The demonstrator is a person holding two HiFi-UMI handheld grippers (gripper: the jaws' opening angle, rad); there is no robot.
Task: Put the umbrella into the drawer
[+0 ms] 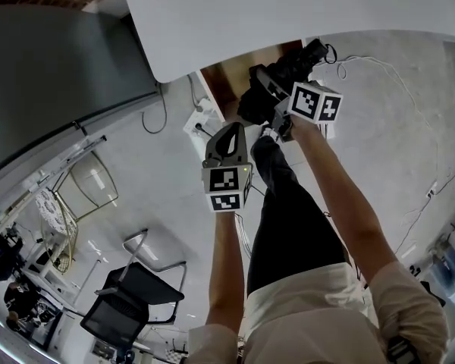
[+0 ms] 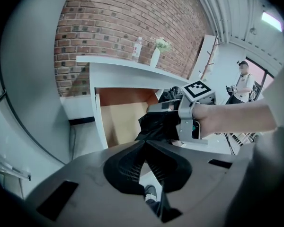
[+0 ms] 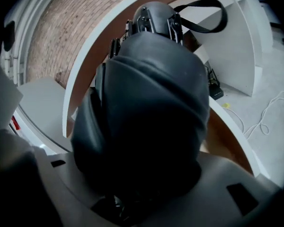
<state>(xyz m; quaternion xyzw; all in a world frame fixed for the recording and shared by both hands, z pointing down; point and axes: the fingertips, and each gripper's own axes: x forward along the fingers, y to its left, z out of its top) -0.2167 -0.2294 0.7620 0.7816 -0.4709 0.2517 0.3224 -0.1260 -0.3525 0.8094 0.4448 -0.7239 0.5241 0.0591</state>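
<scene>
My right gripper (image 1: 279, 106) is shut on the folded black umbrella (image 1: 267, 89) and holds it at the mouth of the open drawer (image 1: 226, 76), which has a brown wood inside and sits under the white table top (image 1: 288, 14). The umbrella (image 3: 146, 103) fills the right gripper view, its strap (image 3: 206, 13) looping at the top and the drawer's wood (image 3: 227, 143) showing behind it. My left gripper (image 1: 228, 132) hangs lower and to the left, shut with nothing in it. In the left gripper view its jaws meet, and the umbrella (image 2: 158, 124) shows beyond them.
A white power strip (image 1: 200, 125) and cables (image 1: 409, 89) lie on the floor by the drawer. A black office chair (image 1: 129, 302) stands at lower left. A bottle (image 2: 137, 48) and vase (image 2: 156, 56) rest on the counter. A person (image 2: 244, 82) stands far right.
</scene>
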